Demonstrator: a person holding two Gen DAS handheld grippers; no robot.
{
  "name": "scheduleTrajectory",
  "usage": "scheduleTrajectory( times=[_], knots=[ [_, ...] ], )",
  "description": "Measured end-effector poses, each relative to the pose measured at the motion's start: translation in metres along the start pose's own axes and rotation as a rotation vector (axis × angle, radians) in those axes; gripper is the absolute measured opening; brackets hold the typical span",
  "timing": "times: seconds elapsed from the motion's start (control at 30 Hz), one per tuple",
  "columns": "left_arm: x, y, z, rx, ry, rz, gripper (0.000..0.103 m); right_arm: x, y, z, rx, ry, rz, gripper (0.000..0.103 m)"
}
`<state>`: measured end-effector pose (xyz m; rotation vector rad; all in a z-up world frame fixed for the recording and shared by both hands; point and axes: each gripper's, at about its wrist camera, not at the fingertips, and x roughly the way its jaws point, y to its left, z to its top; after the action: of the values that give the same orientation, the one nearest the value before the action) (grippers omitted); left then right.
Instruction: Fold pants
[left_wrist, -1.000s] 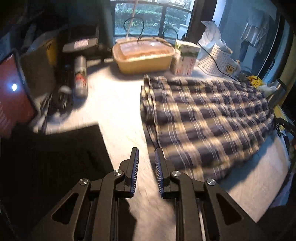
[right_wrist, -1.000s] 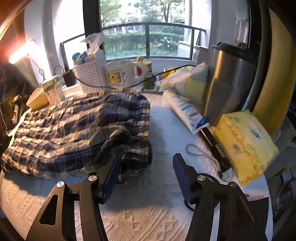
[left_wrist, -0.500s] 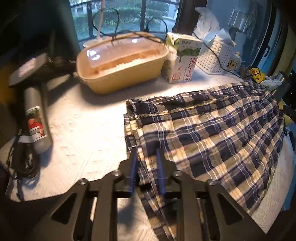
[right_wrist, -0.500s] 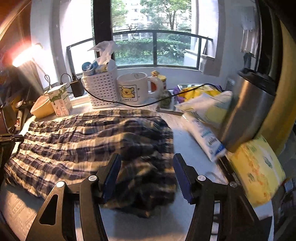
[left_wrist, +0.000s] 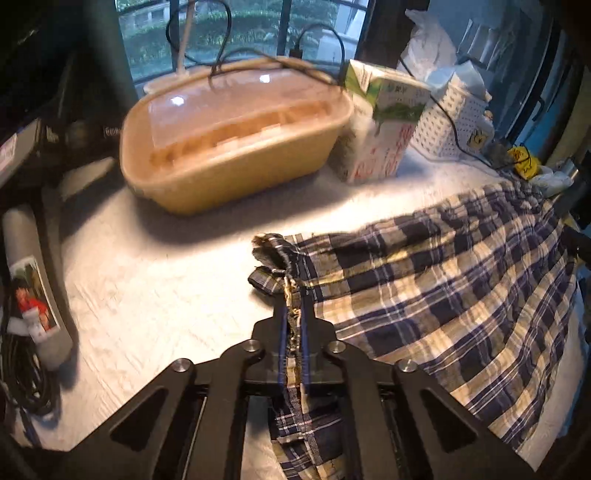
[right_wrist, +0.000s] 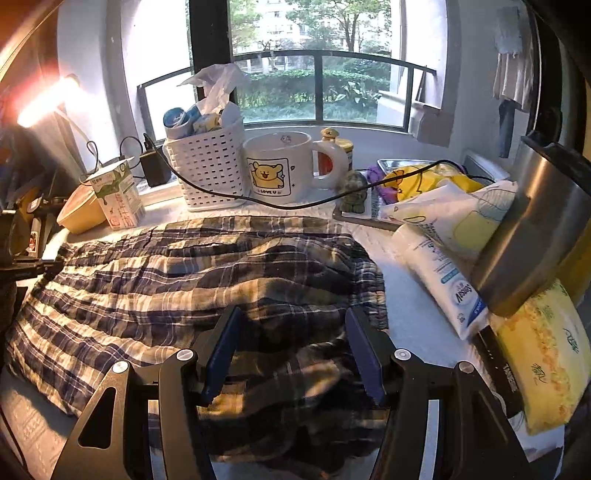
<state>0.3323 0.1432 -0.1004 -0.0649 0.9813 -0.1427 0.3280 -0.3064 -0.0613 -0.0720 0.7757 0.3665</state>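
- Left tool (left_wrist: 294, 314): black metal arms, blue ribbed pads; jaws have just been closing and are now clenched on the pants (left_wrist: 443, 295), with a bunched hem edge pinched between the pads.
- A second ago the same tool was over bare cloth beside the pants with nothing between its jaws; half a second ago it straddled the hem.
- Right tool (right_wrist: 293, 343): same build, jaws released, standing apart over the pants (right_wrist: 192, 273); fabric lies under and between the pads, not pinched.
- A second ago the right tool sat over the bare worktop just past the pants' edge; now it is above the rumpled fabric.
- Pants: thin crinkled plaid cotton in navy, cream and tan, spread wide and flat-ish across the worktop (left_wrist: 147, 280), rumpled at the right tool's end.
- Worktop cover: white quilted textile with an embossed pattern.
- Behind the left tool: oblong tan plastic tub (left_wrist: 229, 147) with clear lid, next to a green-and-white paper carton (left_wrist: 380, 125).
- White perforated plastic basket (right_wrist: 207, 166) beside a round white ceramic mug (right_wrist: 284, 166) with a yellow cartoon print, behind the pants.
- To the right: white soft wipes pack (right_wrist: 443, 280), shiny steel kettle (right_wrist: 528, 229), yellow tissue pack (right_wrist: 543, 358).
- Grey cylindrical can (left_wrist: 33, 284) lying at left, partly blurred.
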Motion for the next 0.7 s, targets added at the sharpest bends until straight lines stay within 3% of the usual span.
scheduleTrajectory(
  times=[0.17, 0.4, 0.43, 0.5, 0.53, 0.7],
  knots=[
    [-0.016, 0.002, 0.022, 0.02, -0.079, 0.019, 0.004, 0.002, 0.0, 0.003, 0.006, -0.011, 0.006, 0.061],
    [-0.008, 0.005, 0.044, 0.021, -0.075, -0.003, 0.007, 0.003, 0.005, 0.007, 0.017, -0.024, 0.021, 0.061],
    [-0.007, 0.003, 0.044, 0.012, -0.064, -0.007, 0.011, 0.004, 0.007, 0.007, 0.013, -0.023, 0.024, 0.061],
    [-0.016, 0.007, 0.038, -0.017, -0.068, 0.007, 0.052, 0.003, 0.013, 0.007, 0.0, -0.021, 0.026, 0.061],
    [-0.023, 0.009, 0.034, -0.036, -0.076, 0.018, 0.059, 0.003, 0.015, 0.006, -0.006, -0.021, 0.03, 0.061],
    [-0.058, 0.005, -0.019, -0.102, -0.051, 0.041, 0.061, 0.0, 0.017, 0.002, -0.006, -0.022, 0.038, 0.061]
  ],
)
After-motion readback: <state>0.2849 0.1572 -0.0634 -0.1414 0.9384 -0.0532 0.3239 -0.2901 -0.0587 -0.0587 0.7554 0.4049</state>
